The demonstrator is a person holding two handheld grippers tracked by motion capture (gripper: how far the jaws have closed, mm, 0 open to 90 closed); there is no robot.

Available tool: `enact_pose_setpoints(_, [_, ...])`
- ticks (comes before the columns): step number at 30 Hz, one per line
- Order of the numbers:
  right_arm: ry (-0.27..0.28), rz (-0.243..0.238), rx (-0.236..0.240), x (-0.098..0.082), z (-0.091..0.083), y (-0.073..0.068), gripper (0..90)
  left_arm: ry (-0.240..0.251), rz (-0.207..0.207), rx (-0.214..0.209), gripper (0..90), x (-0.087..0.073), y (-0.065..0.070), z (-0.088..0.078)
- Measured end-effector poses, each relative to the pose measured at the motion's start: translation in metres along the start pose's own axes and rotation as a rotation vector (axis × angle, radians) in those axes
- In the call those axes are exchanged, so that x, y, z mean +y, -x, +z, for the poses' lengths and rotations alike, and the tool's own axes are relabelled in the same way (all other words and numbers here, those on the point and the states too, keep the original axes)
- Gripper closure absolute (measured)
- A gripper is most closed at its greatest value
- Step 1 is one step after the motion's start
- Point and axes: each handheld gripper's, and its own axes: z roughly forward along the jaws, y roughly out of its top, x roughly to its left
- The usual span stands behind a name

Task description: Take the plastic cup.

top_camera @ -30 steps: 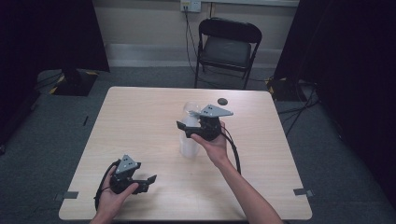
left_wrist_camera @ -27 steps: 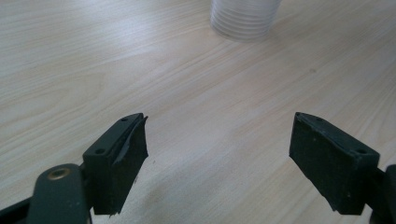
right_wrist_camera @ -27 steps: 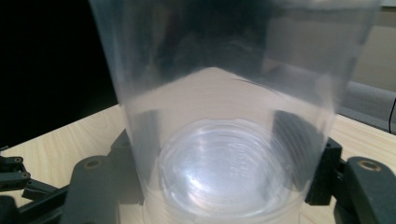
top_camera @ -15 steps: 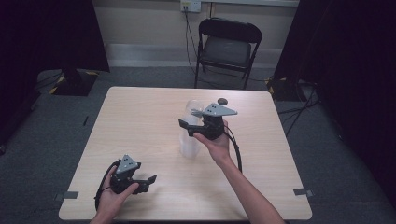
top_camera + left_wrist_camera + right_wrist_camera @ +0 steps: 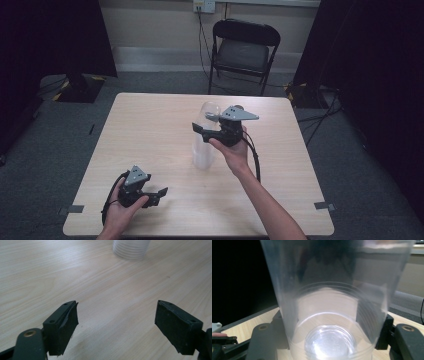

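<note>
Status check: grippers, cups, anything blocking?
Right gripper shut on top cup, above the cup stack. Left gripper open, idle near table edge. Nothing in the way.

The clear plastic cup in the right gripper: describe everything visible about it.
The clear plastic cup is thin, see-through and tapered, with a round base and faint rings low on its wall. It is tilted, its mouth toward the far side of the table. The right gripper is shut on it, one black jaw on each side of its lower wall. Below it, a stack of like cups stands upright mid-table; whether the two touch is unclear.
</note>
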Motion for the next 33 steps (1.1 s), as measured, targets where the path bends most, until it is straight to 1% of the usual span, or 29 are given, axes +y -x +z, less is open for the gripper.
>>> enact_pose_setpoints(3, [0.01,0.012,0.004,0.002,-0.004,0.0,34.5,0.003,-0.007,0.002,18.4,0.0,0.0,-0.001])
enact_pose_setpoints(7, [0.027,0.015,0.012,0.006,-0.01,-0.001,34.6,0.0,-0.007,0.006,18.3,-0.001,-0.001,-0.001])
enact_pose_setpoints(8, [0.031,0.016,0.015,0.008,-0.012,-0.001,34.7,0.001,-0.012,0.005,18.4,-0.001,-0.001,-0.001])
enact_pose_setpoints(10, [0.037,0.035,0.027,0.009,-0.016,-0.002,34.9,0.012,-0.039,-0.01,18.4,-0.001,-0.001,-0.001])
enact_pose_setpoints(13, [0.047,0.054,0.032,0.011,-0.022,-0.001,35.0,0.023,-0.043,-0.013,18.5,-0.002,-0.001,-0.002])
enact_pose_setpoints(16, [0.049,0.072,0.029,0.011,-0.029,0.002,35.2,0.03,-0.042,-0.005,18.5,-0.002,0.0,-0.002])
enact_pose_setpoints(19, [0.051,0.09,0.026,0.011,-0.036,0.005,35.3,0.039,-0.037,-0.006,18.5,-0.001,0.001,-0.002])
enact_pose_setpoints(20, [0.051,0.097,0.027,0.011,-0.038,0.005,35.2,0.036,-0.021,-0.007,18.5,-0.001,0.001,-0.002])
enact_pose_setpoints(21, [0.051,0.1,0.026,0.012,-0.04,0.006,35.3,0.038,-0.015,-0.006,18.5,0.0,0.002,-0.002])
enact_pose_setpoints(23, [0.057,0.099,0.022,0.013,-0.045,0.005,35.3,0.045,-0.018,-0.006,18.5,0.0,0.003,-0.003])
enact_pose_setpoints(26, [0.062,0.114,0.027,0.013,-0.052,0.006,35.4,0.05,-0.019,-0.002,18.5,-0.001,0.002,-0.004])
enact_pose_setpoints(29, [0.063,0.132,0.024,0.012,-0.059,0.007,35.5,0.065,-0.037,-0.008,18.5,-0.001,0.001,-0.004])
enact_pose_setpoints(31, [0.06,0.139,0.02,0.01,-0.063,0.009,35.6,0.071,-0.025,-0.008,18.4,0.0,0.001,-0.005])
enact_pose_setpoints(33, [0.058,0.146,0.019,0.008,-0.066,0.01,35.6,0.081,-0.028,-0.015,18.5,0.0,0.002,-0.005])
